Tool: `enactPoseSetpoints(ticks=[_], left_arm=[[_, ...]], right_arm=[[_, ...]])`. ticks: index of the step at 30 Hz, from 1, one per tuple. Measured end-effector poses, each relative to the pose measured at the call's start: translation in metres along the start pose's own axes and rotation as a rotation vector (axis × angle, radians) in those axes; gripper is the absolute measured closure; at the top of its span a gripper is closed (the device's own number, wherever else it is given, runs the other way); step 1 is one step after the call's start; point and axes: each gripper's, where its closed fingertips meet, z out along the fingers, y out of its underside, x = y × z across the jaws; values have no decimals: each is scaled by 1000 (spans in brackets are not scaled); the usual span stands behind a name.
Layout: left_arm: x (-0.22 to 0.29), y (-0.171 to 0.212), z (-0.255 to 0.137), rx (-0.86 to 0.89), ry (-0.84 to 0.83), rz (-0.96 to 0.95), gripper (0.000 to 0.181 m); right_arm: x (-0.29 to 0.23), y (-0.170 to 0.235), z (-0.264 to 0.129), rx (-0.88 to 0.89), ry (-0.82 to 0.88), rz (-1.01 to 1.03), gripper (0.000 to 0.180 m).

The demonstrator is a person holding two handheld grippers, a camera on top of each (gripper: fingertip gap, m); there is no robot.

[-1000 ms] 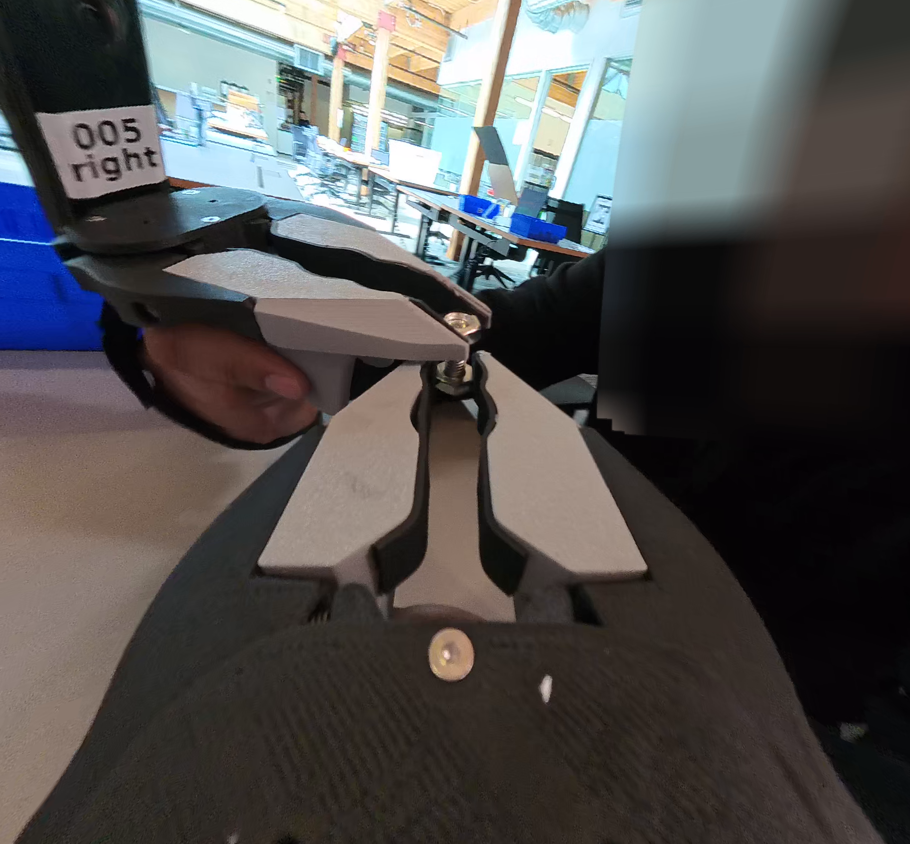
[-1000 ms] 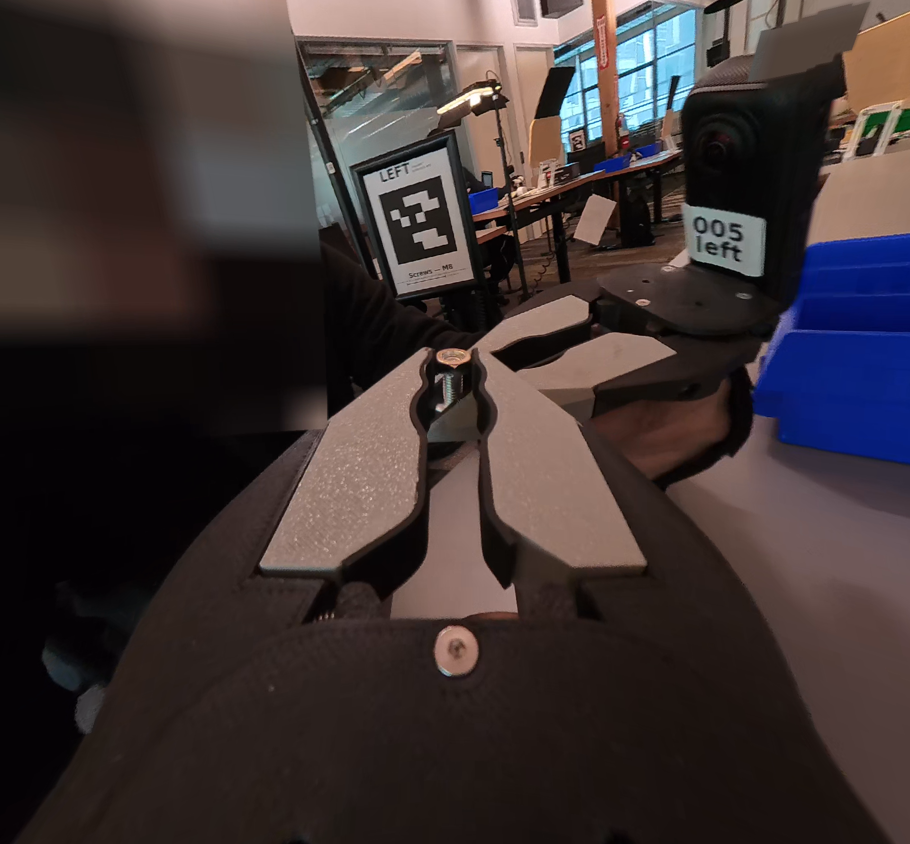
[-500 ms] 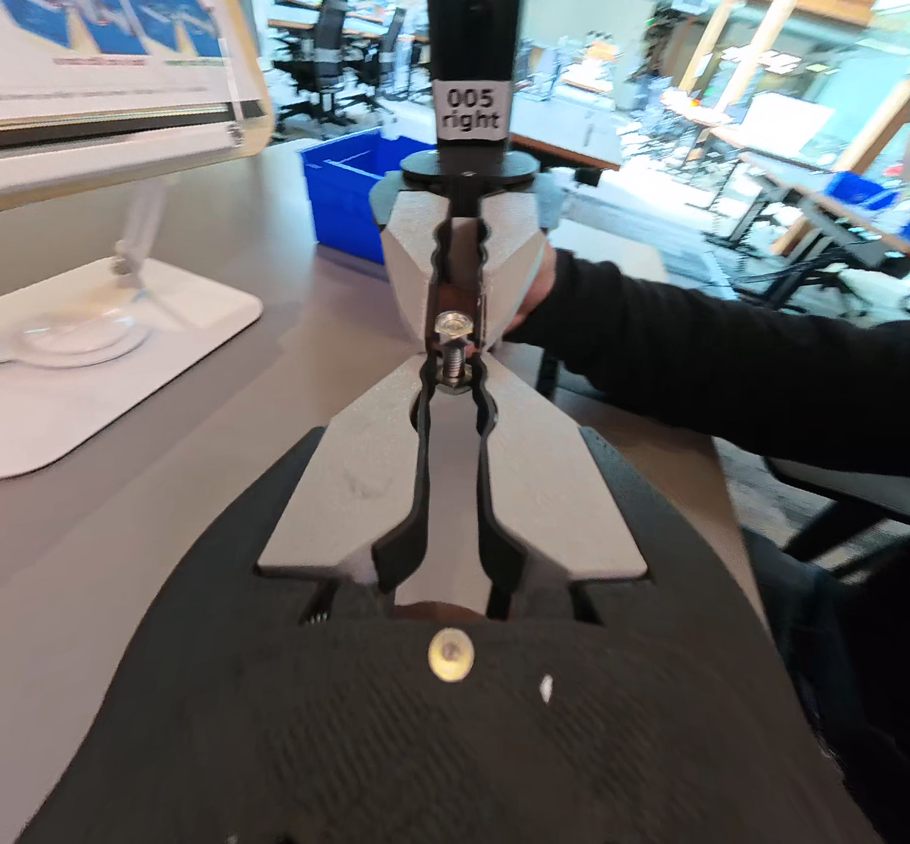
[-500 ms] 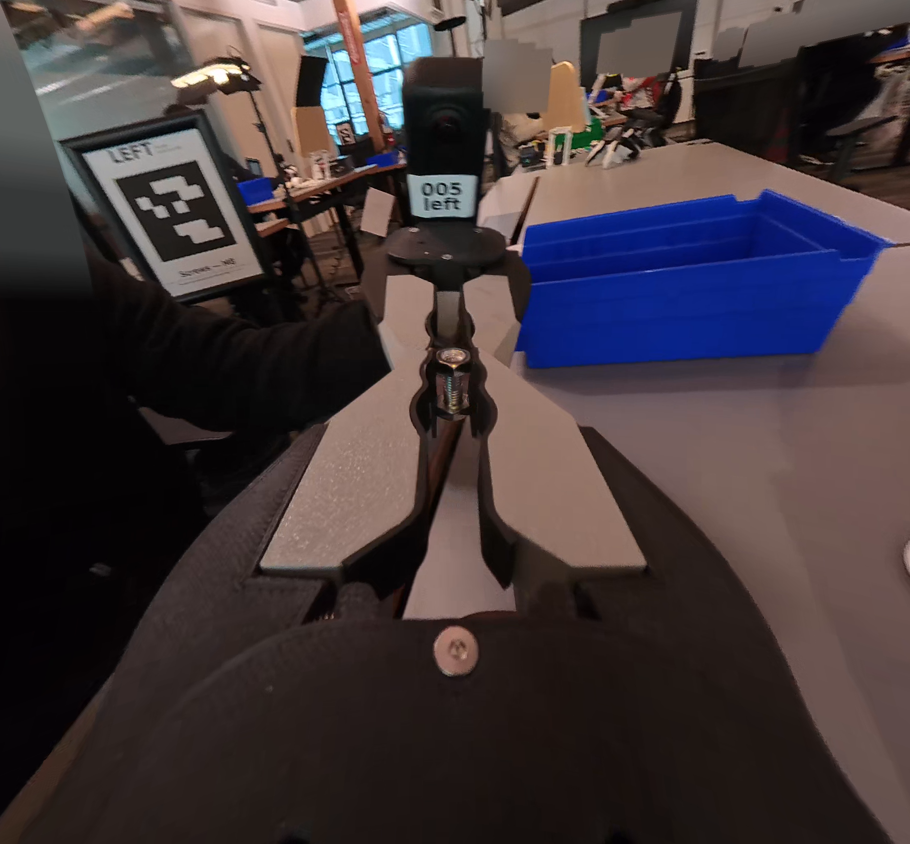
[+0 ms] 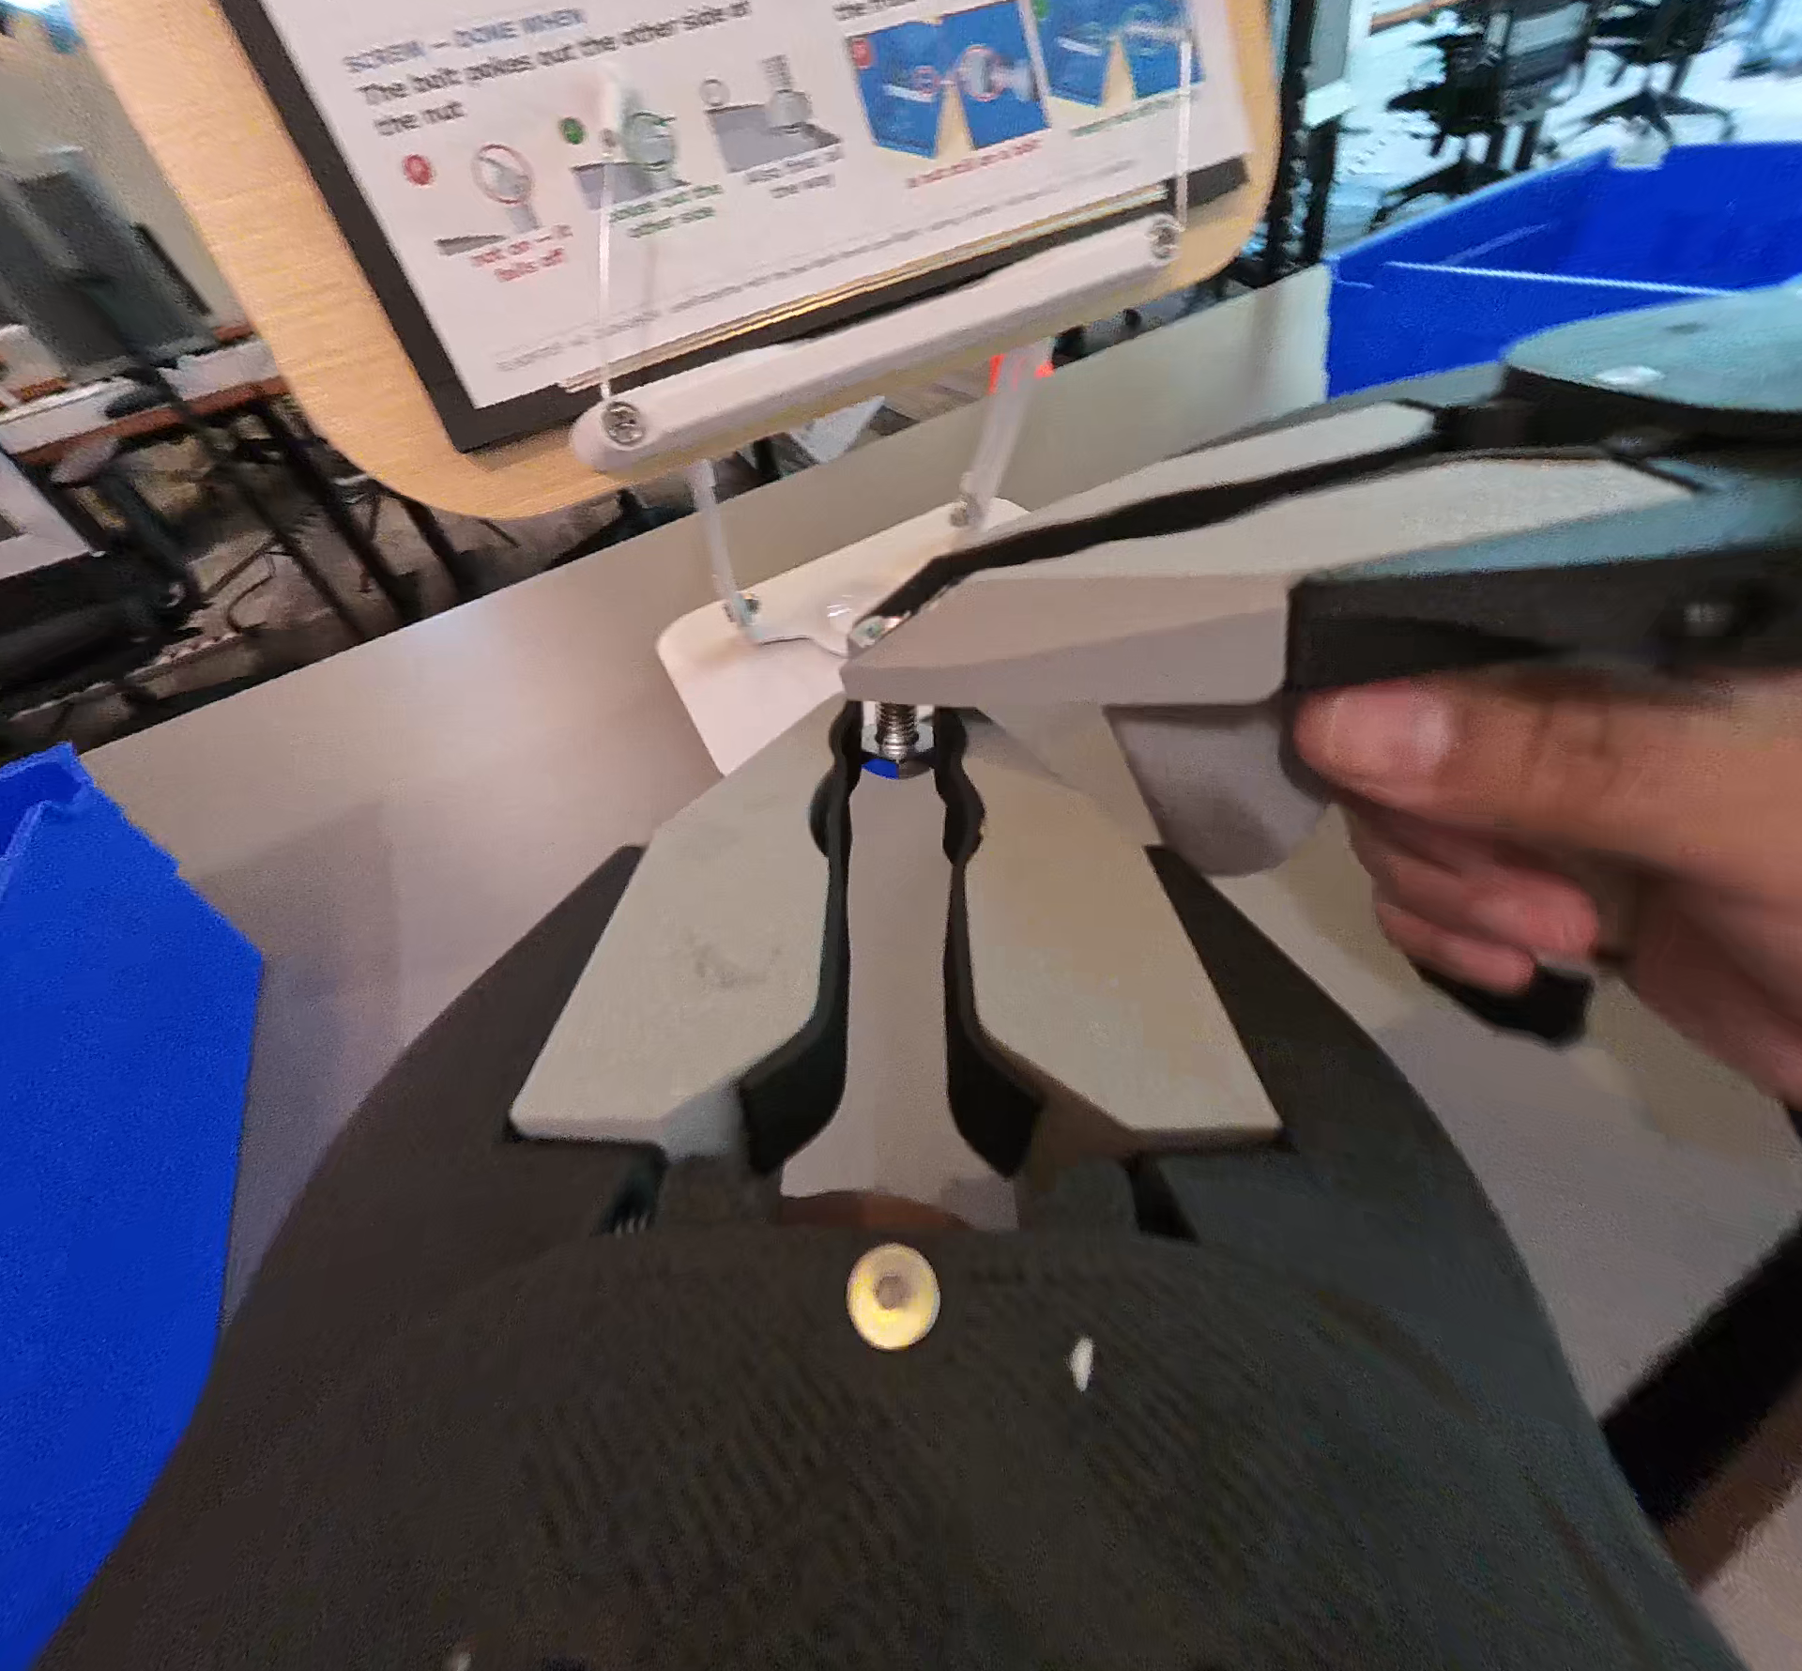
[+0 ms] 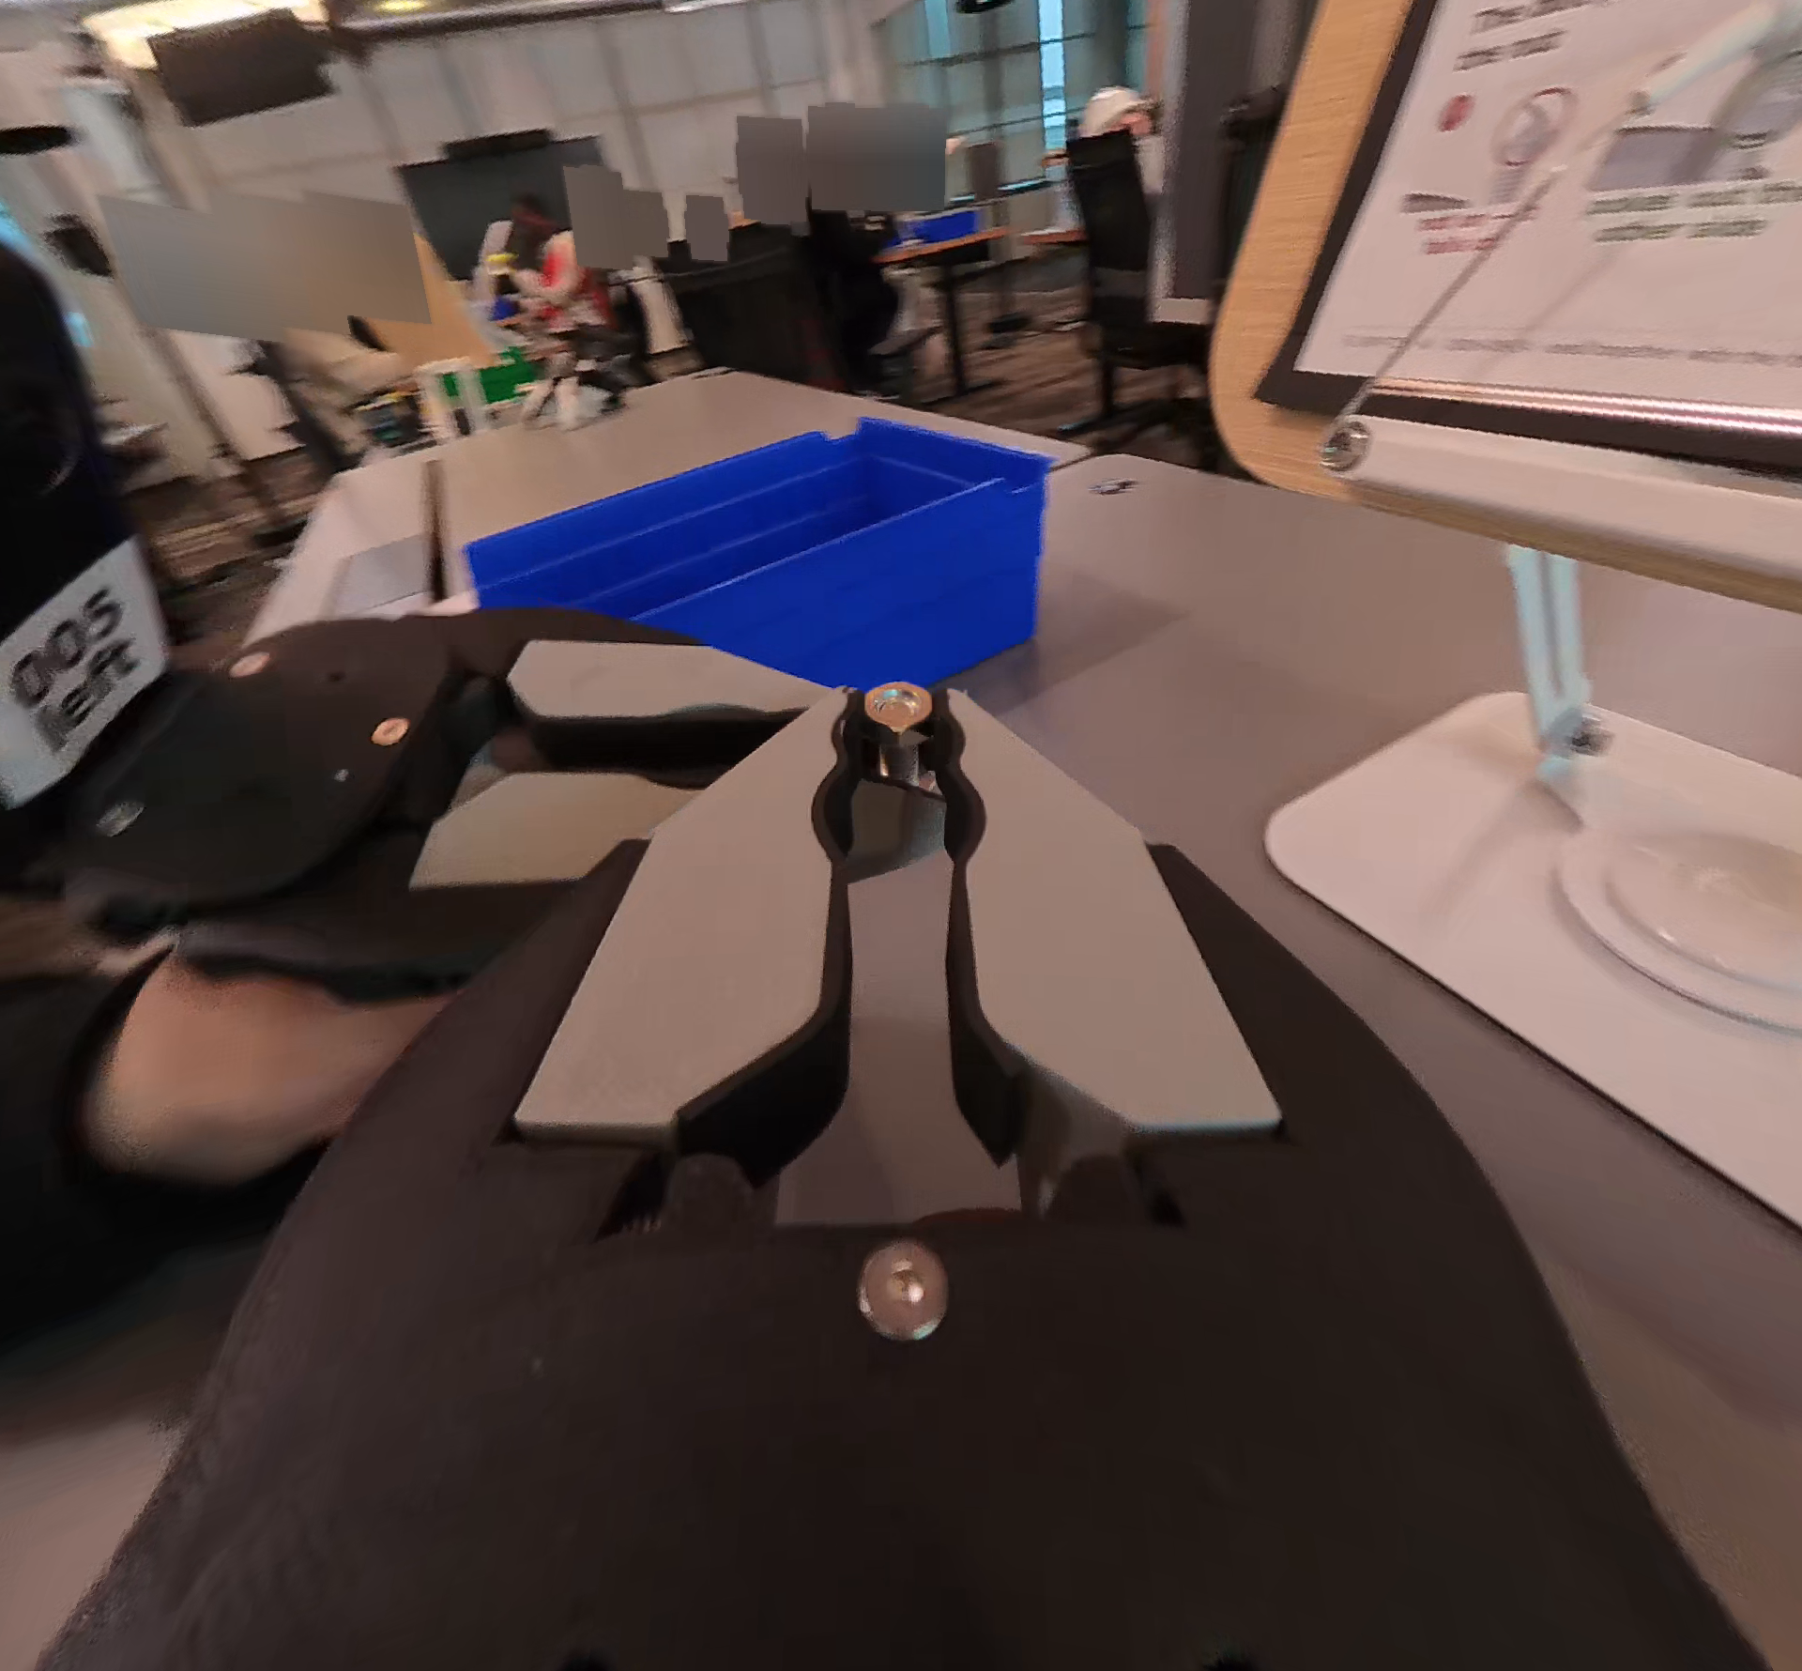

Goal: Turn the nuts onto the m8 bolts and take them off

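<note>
In the left wrist view my left gripper (image 5: pixel 897 751) is shut on a steel nut (image 5: pixel 897 764) with a blue insert. A threaded bolt (image 5: pixel 897 727) rises out of the nut into the tips of my right gripper (image 5: pixel 873 644), which reaches in from the right, held by a hand. In the right wrist view my right gripper (image 6: pixel 895 732) is shut on the bolt (image 6: pixel 895 707) just under its socket head. The left gripper's fingers (image 6: pixel 644 678) come in from the left below it. The nut is hidden in this view.
A grey table (image 5: pixel 439 795) lies below. An instruction board (image 5: pixel 731 112) on a white stand base (image 5: pixel 761 688) stands just behind the grippers and shows at right in the right wrist view (image 6: pixel 1560 210). Blue bins stand at left (image 5: pixel 97 1137), at far right (image 5: pixel 1560 259), and ahead (image 6: pixel 780 551). Only a small space, under 4 cm, lies between the two pairs of fingers.
Both grippers have swung round together, still shut on nut and bolt. In the left view the right gripper went from the left, to head-on, to the right side.
</note>
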Motion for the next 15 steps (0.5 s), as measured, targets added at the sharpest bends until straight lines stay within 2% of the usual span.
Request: enactPoseSetpoints(ticks=[3, 5, 13, 15], left_arm=[[-7, 0, 5, 16, -61, -31, 169], [-13, -2, 6, 29, -91, -41, 169], [-5, 0, 6, 28, 7, -89, 169], [-4, 1, 4, 26, 39, -83, 168]], right_arm=[[6, -2, 5, 24, 174, -26, 169], [8, -3, 8, 31, 229, -40, 169], [7, -4, 6, 44, 161, 2, 167], [4, -12, 2, 64, 114, -8, 157]])
